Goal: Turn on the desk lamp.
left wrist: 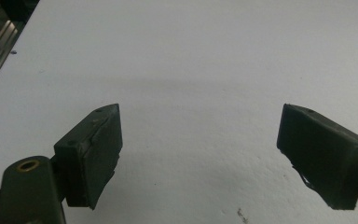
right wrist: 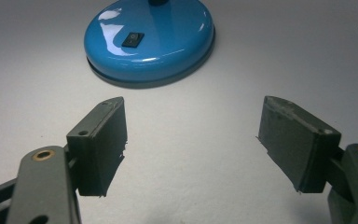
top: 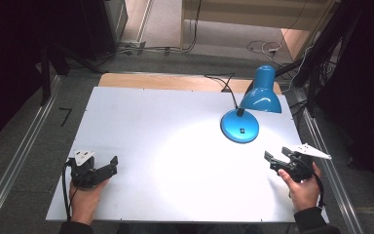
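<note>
Gaping empty, right tool near lamp base; left tool likewise, apart.

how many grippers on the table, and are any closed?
2. The left gripper is at the white table's near-left corner, the right gripper near the right edge, just short of the blue desk lamp. Both have jaws open, holding nothing.

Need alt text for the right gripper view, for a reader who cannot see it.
The right gripper, jaws spread open and holding nothing, points across a white table at the round glossy base of a blue desk lamp. A small black switch sits on top of the base.
</note>
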The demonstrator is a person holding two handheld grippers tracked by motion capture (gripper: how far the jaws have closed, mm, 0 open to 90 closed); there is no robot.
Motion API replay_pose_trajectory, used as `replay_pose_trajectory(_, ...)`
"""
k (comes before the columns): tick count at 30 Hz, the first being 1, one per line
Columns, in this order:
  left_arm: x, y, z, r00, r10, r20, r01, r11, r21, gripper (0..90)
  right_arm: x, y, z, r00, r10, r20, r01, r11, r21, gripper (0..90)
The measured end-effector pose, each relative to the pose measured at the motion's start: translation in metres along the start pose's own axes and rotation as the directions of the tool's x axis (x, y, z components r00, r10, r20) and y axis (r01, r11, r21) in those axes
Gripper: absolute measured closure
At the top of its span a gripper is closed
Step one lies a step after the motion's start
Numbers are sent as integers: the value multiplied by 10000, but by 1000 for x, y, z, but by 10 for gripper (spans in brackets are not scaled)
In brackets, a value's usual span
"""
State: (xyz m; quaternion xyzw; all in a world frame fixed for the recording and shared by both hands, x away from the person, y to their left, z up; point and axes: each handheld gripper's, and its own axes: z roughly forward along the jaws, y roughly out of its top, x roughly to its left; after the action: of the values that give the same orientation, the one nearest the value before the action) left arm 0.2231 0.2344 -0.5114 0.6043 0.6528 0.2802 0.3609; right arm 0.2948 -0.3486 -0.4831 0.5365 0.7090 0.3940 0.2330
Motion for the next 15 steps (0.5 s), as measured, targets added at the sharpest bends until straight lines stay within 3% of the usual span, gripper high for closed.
replay_pose_trajectory(15, 0, 0, 0, 10000, 42, 4, -42, 10000, 23, 148, -9, -10, -14, 9997, 244, 96, -243, 9997, -101, 220)
